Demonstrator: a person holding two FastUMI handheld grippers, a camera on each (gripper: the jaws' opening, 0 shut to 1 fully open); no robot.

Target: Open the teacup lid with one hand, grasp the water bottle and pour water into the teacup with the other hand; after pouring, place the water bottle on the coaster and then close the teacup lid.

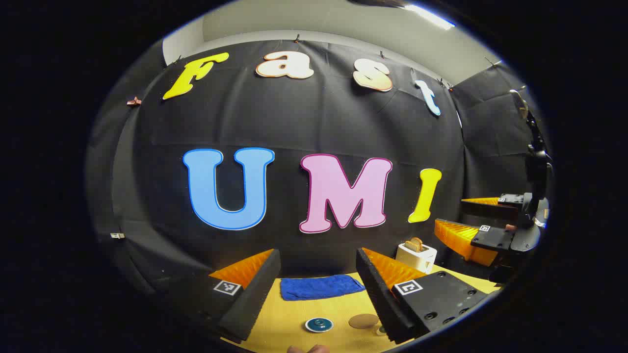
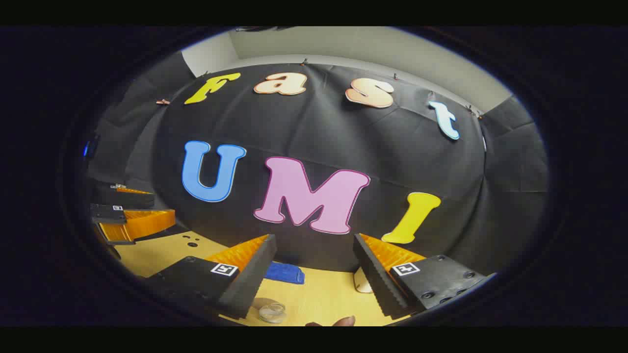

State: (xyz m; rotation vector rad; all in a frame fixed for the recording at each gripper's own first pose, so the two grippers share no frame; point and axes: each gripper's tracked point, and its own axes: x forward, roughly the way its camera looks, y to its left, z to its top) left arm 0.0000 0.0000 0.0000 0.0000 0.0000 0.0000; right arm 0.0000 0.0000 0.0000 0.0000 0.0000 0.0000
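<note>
Two grippers, the left gripper [image 1: 318, 279] and right gripper [image 2: 314, 274], are held raised with fingers spread and empty above a yellow table [image 1: 299, 314] on which a lidded teacup [image 1: 319, 324], coaster [image 1: 363, 321] and blue cloth [image 1: 321, 287] are seen.

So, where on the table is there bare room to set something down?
Bare wood lies in front of the blue cloth, behind the teacup lid. It is crowded by the coaster near the left gripper; the toaster fills the far corner.
</note>
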